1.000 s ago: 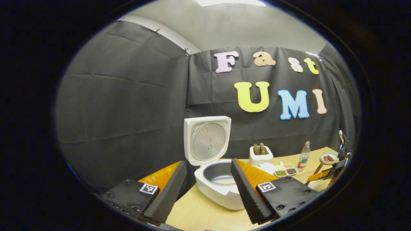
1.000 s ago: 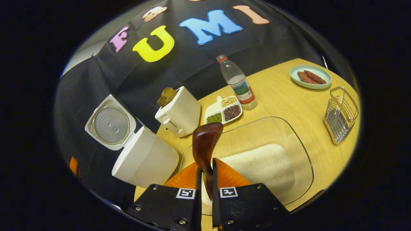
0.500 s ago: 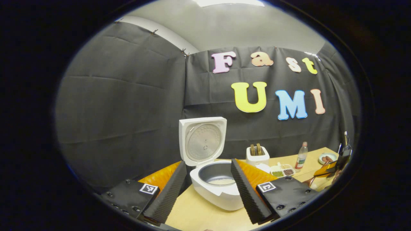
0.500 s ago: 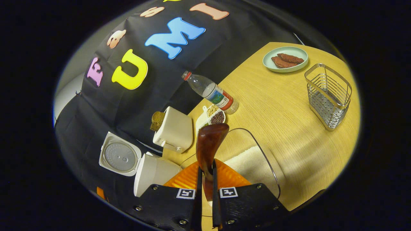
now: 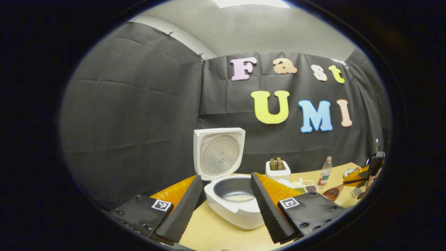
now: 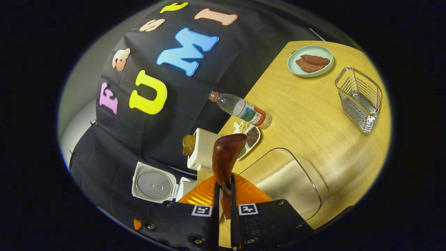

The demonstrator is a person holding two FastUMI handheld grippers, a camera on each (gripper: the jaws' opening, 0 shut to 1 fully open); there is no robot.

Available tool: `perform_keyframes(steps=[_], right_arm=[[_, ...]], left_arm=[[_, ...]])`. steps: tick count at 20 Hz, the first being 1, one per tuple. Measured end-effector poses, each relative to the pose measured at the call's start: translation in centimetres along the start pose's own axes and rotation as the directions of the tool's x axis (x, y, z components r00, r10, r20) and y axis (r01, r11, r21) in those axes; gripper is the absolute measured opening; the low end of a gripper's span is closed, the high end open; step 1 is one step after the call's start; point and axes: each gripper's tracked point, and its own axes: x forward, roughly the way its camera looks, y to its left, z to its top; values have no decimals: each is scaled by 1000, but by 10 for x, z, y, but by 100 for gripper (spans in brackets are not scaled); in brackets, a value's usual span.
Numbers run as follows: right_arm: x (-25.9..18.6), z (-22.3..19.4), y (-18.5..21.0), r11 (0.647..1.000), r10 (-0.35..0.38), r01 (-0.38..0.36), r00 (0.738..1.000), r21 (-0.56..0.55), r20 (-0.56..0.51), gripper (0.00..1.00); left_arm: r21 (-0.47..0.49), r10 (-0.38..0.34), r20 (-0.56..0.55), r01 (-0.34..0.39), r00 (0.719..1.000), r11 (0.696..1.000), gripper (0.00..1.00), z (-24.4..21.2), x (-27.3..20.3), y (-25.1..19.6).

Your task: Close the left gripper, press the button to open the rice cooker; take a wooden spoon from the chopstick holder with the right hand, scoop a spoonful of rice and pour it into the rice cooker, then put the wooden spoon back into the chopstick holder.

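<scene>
Your right gripper pinches the spoon by its handle, bowl standing just ahead of the fingertips. The holder sits well off to its right across bare table; the rice tub lies just under and right. Toaster, bean tray and bottle lie ahead. Your left gripper stands spread, framing the open cooker, seemingly holding some rice.

Staged recording booth: black cloth wall, kitchenware-laden table.
</scene>
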Motion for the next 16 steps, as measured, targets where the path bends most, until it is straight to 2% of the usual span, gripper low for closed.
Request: perform_keyframes(steps=[1, 2, 3, 9, 10, 12, 13, 15, 16], right_arm=[[1, -1, 6, 1000, 11, -11, 1000, 7, 0, 13], [2, 0, 12, 1000, 21, -21, 1000, 11, 0, 13], [3, 1, 18, 999, 30, -30, 1000, 16, 3, 13], [16, -4, 66, 995, 98, -98, 995, 9, -18, 13], [19, -5, 75, 994, 107, -107, 994, 0, -24, 13], [27, -9, 95, 992, 128, -128, 991, -13, -35, 13], [33, -10, 103, 990, 138, -139, 990, -22, -39, 13], [40, -12, 120, 987, 153, -155, 987, -35, -45, 13], [45, -15, 129, 986, 159, -162, 986, -46, -48, 13]], left_arm=[[-2, 4, 0, -4, 1000, 1000, 92, -1, 0, 3], [-4, 9, -2, -9, 1000, 1000, 96, -3, 0, 7], [-7, 15, -6, -15, 1000, 1000, 92, -4, -1, 11], [-24, 65, -25, -66, 998, 998, 92, -15, -8, 40], [-22, 76, -27, -77, 997, 997, 96, -18, -10, 46], [-20, 91, -30, -92, 995, 996, 96, -20, -16, 55], [-23, 97, -33, -98, 995, 995, 92, -21, -17, 59], [-36, 109, -37, -110, 993, 993, 100, -23, -21, 66], [-45, 116, -40, -117, 993, 992, 96, -26, -24, 71]])
